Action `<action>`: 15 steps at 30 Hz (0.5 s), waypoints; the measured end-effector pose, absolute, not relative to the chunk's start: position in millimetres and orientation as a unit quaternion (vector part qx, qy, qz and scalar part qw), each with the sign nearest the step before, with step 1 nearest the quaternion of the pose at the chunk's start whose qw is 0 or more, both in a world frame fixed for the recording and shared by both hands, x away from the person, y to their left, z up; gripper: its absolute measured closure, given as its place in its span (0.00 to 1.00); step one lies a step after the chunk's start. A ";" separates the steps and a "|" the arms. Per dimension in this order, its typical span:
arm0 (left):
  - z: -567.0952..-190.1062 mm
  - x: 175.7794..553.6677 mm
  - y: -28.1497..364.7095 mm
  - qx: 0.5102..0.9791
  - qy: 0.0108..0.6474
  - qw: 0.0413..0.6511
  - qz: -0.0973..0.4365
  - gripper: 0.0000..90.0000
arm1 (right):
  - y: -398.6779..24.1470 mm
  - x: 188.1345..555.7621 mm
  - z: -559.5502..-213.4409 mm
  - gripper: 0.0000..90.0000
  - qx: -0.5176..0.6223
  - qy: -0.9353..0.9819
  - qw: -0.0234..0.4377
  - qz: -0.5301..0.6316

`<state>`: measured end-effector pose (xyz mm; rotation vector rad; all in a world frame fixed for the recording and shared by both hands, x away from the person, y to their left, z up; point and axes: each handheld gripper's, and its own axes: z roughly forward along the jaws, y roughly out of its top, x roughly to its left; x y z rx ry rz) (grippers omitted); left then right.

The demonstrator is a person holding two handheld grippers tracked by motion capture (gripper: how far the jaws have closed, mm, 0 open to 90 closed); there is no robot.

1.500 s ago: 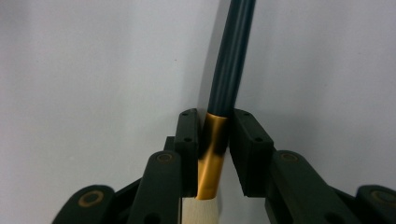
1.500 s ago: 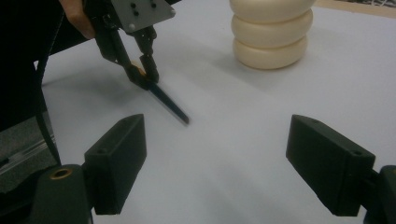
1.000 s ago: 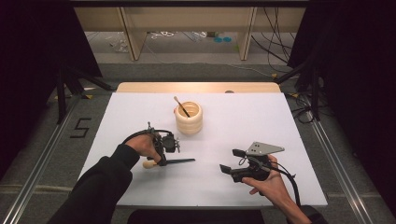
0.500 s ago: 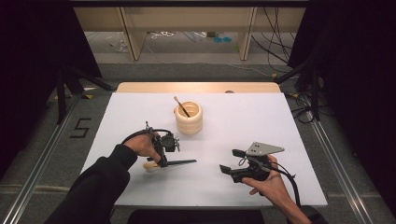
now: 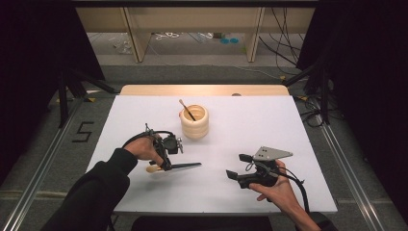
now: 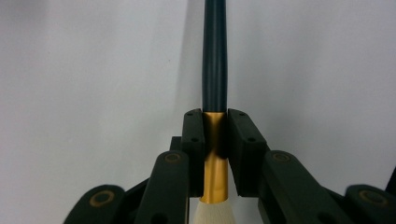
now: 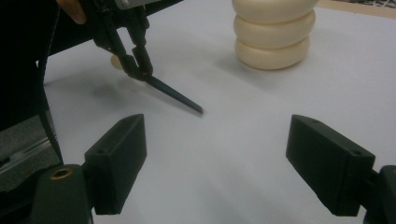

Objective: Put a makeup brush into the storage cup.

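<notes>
- The right gripper rests low over the near right part of the table, its jaws wide apart with nothing between them; in the right gripper view bare white table shows between the two black pads.
- The left gripper sits to the near left of the table's middle, its jaws clamped on the brush.
- In the left gripper view the pads press on the brush's gold ferrule from both sides.
- The brush lies nearly level just above the table, its long axis running left to right in the high view.
- Its dark handle points right, toward the middle of the table, tapering to a thin end.
- Its pale bristle end points left, under the left hand.
- Farther back, well apart from the brush, stands a cream ribbed pot with a thin stick leaning in it.
</notes>
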<state>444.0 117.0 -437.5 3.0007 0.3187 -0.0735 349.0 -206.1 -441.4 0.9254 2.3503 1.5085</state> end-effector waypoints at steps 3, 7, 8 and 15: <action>-433.9 442.9 117.3 0.991 0.111 0.070 -0.026 0.86 | -205.3 349.2 -441.5 0.23 0.307 0.794 0.104 0.514; -428.0 442.1 117.0 0.991 0.110 0.075 -0.026 0.86 | -204.1 347.4 -438.8 0.23 0.303 0.797 0.109 0.511; -426.5 441.3 116.8 0.990 0.113 0.075 -0.025 0.86 | -203.9 347.3 -438.3 0.23 0.298 0.800 0.113 0.509; -416.0 437.9 115.0 0.990 0.114 0.081 -0.028 0.86 | -200.0 343.8 -434.0 0.24 0.280 0.806 0.132 0.505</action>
